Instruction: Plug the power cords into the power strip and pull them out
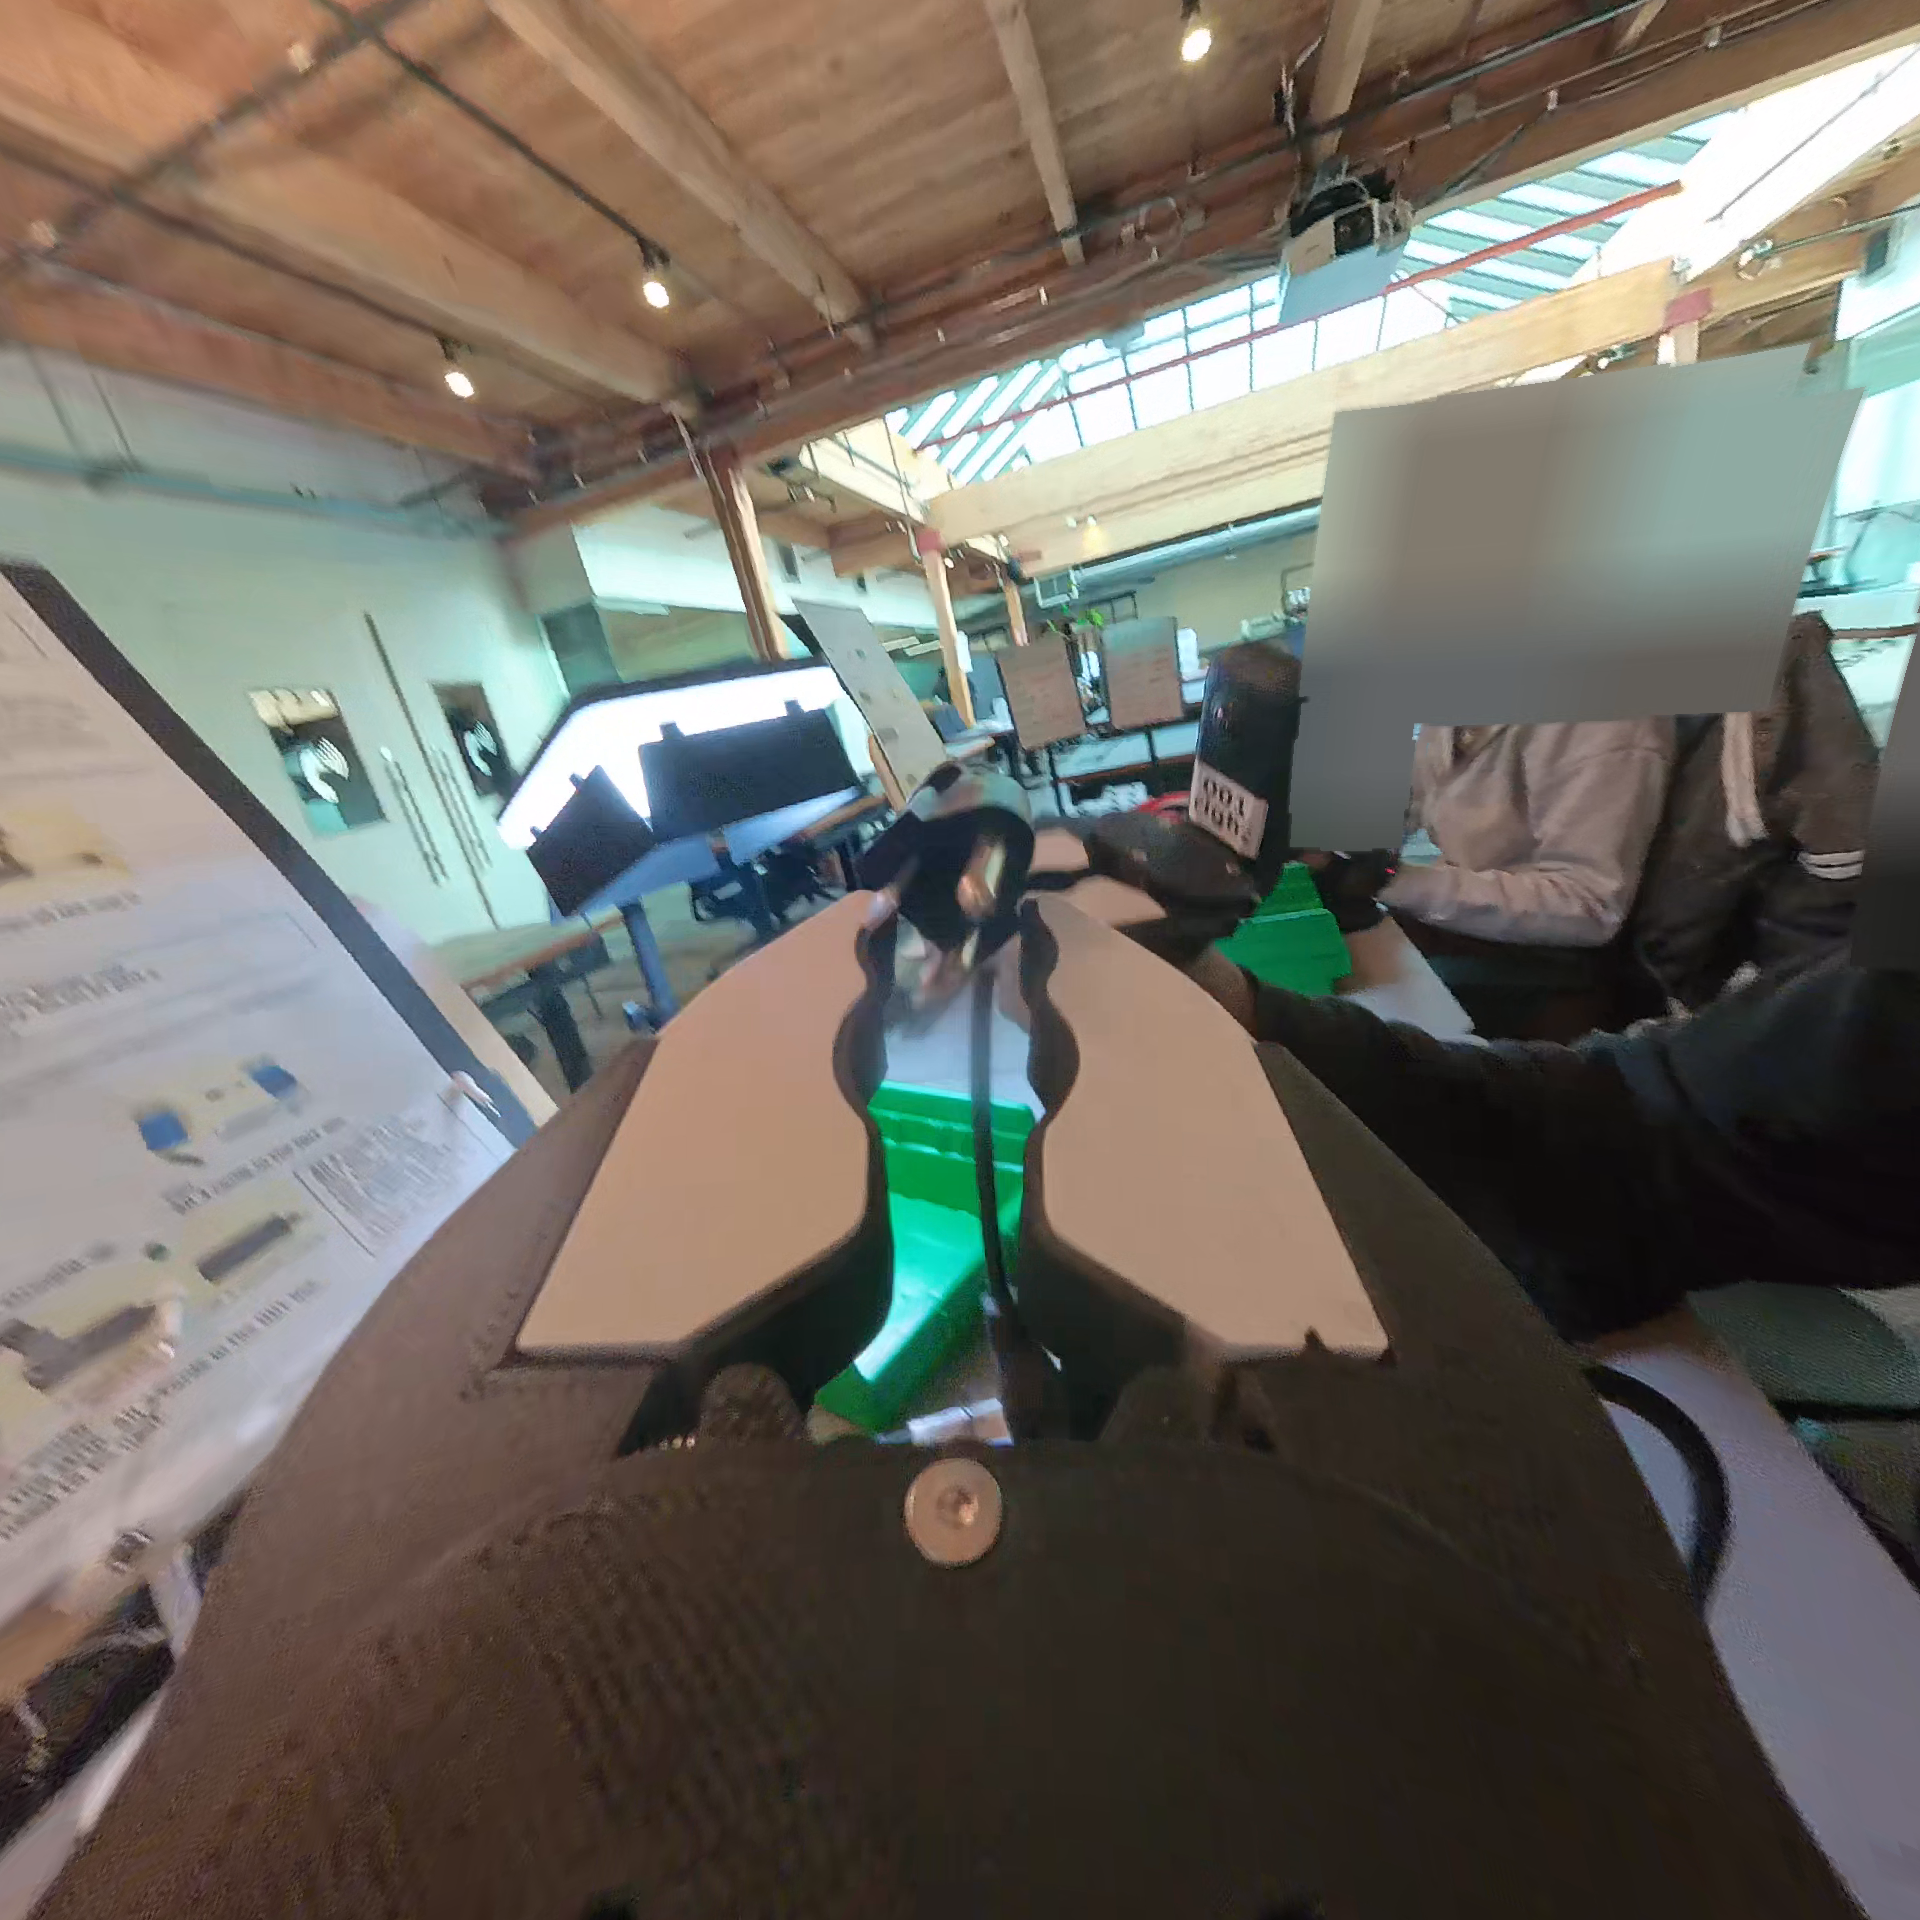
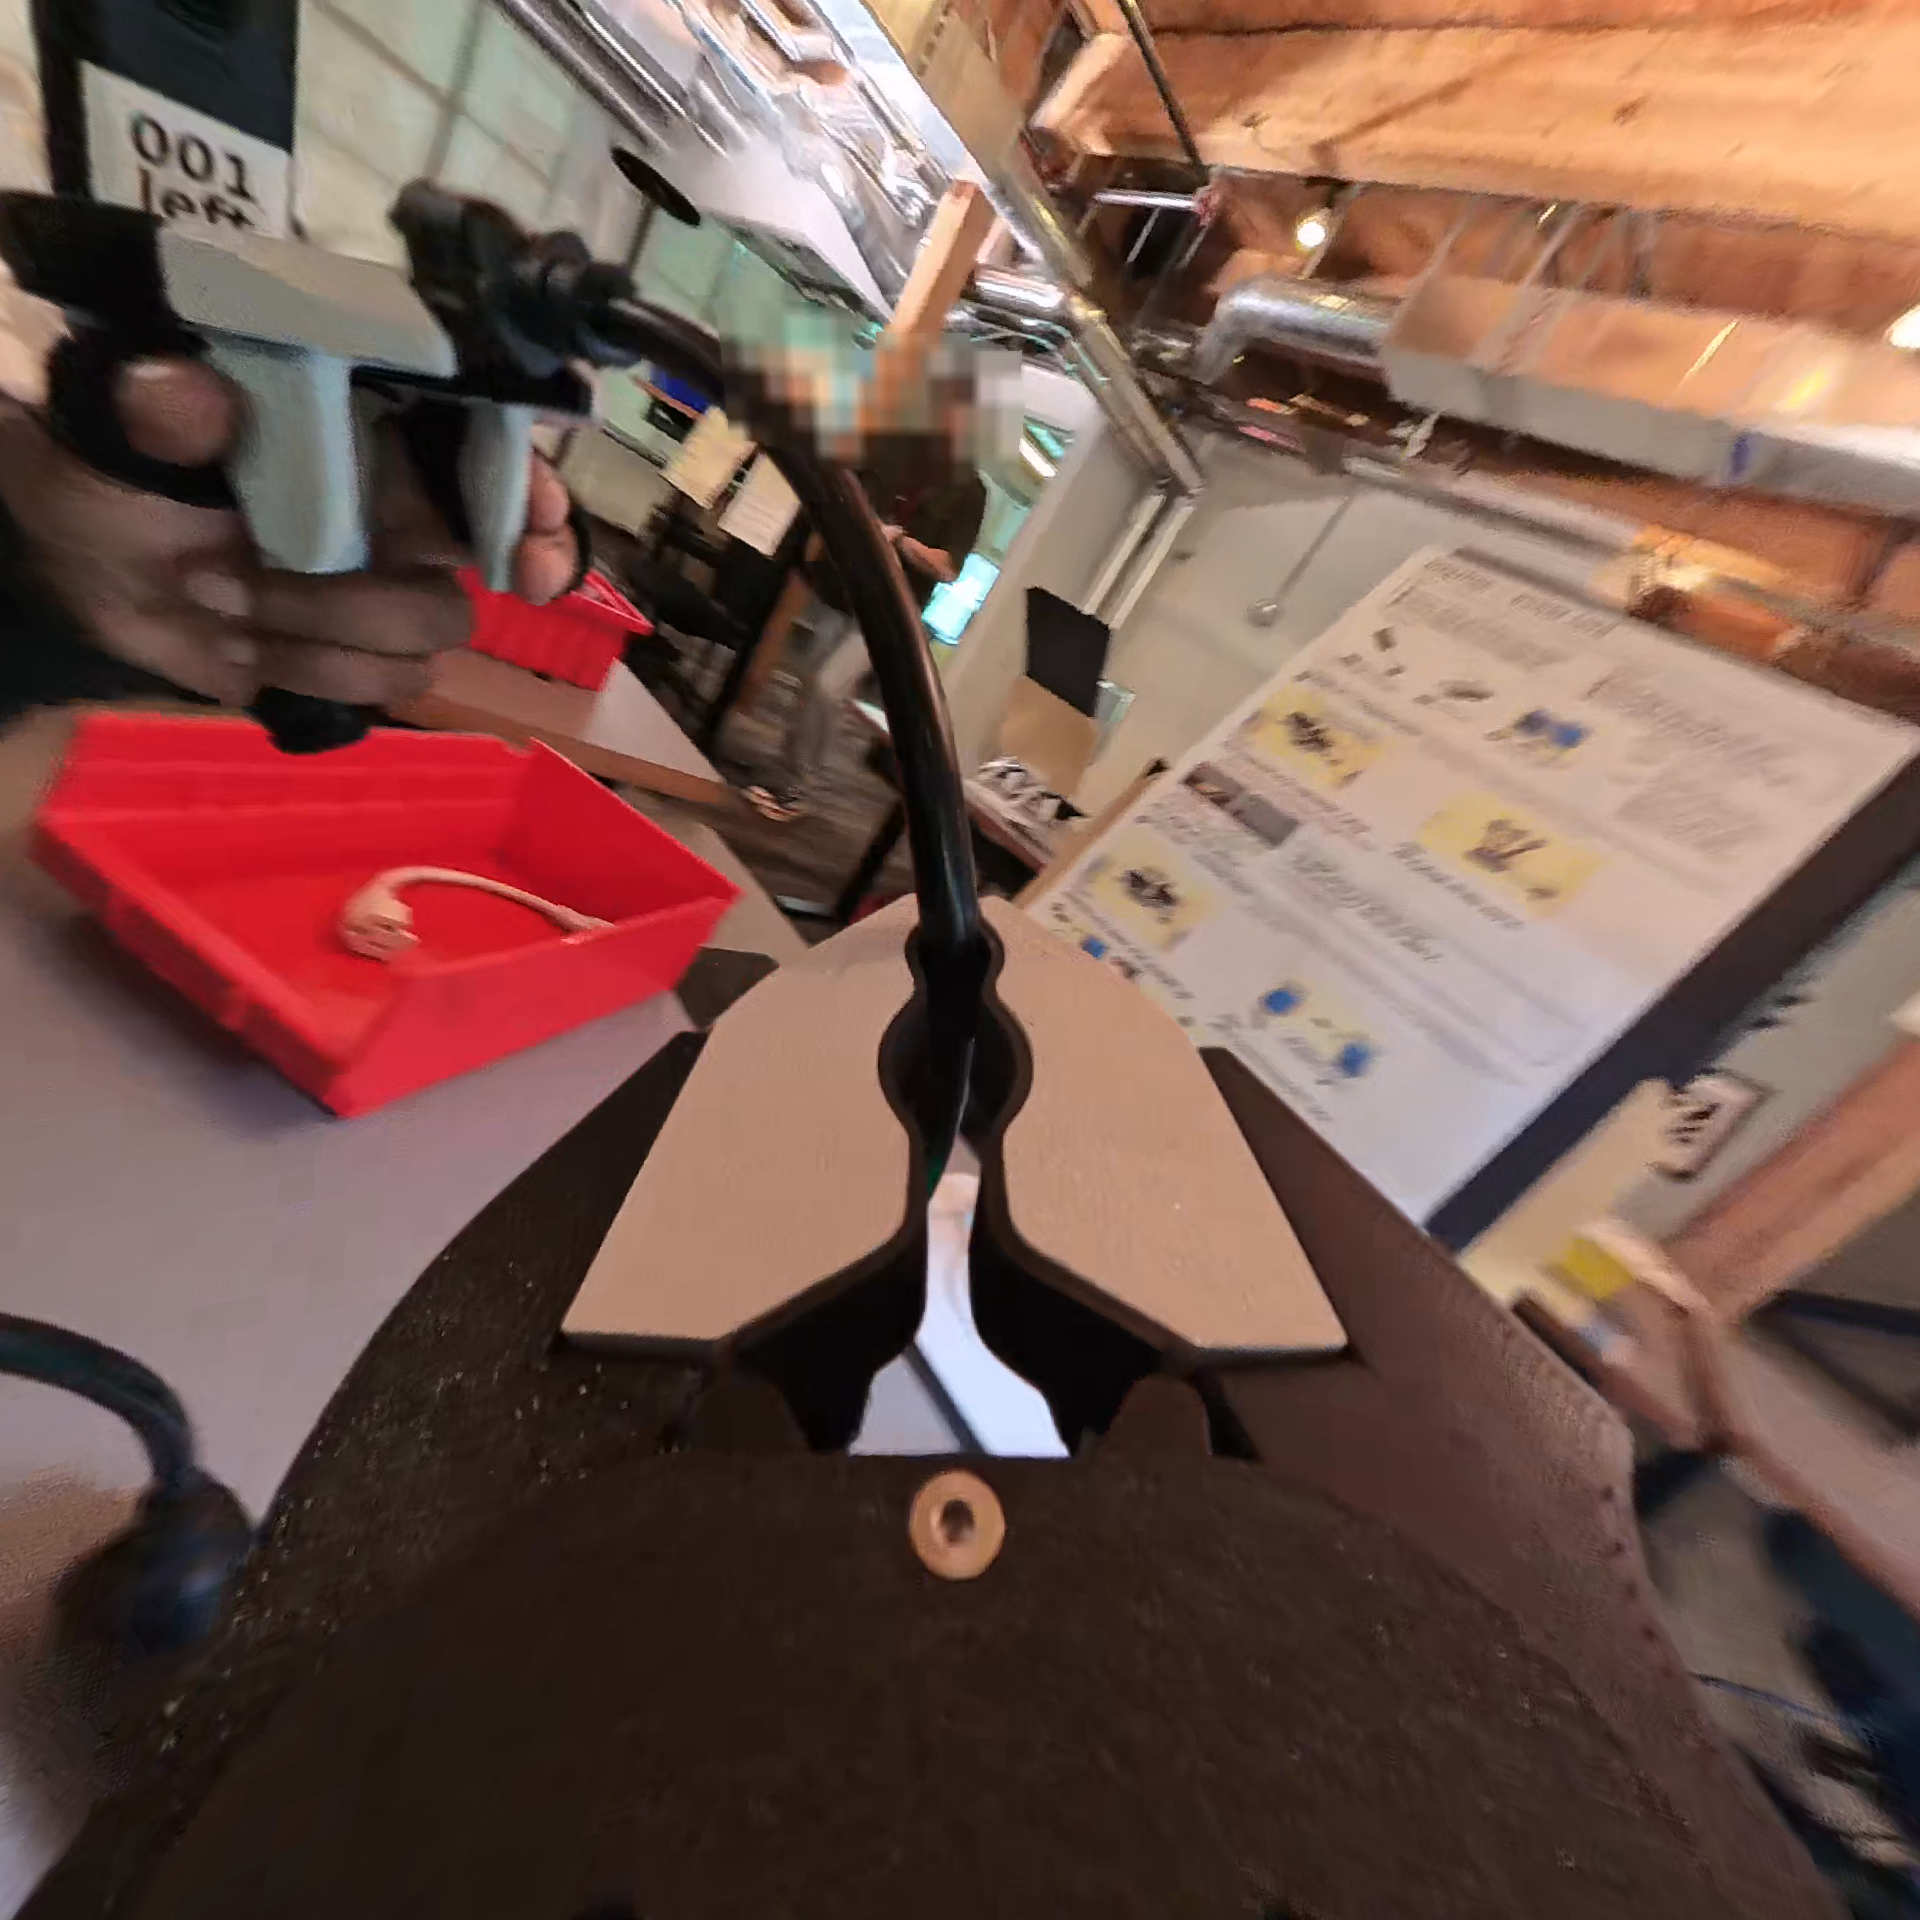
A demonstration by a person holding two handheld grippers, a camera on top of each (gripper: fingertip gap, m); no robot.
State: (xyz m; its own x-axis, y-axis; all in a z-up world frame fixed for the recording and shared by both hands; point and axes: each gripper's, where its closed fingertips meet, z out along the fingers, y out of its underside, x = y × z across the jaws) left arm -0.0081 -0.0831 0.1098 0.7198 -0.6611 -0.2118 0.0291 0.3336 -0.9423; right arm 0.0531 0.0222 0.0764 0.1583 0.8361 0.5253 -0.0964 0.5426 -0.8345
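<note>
We have the black round-bodied power plug with metal prongs pinched at the tips of our left gripper, lifted well above the grey table, and its thin black rubber cord drops from the plug down between the fingers. Our right gripper is clenched on that same black cord farther from the plug, the cord arching up from its fingertips to the left gripper, which a hand holds by its pale handle. Below the plug lies a green plastic bin. In the right wrist view, below the plug, a red plastic tray holds a short white cord with a white plug. To the right of the plug in that view, a white printed poster board stands tilted
</note>
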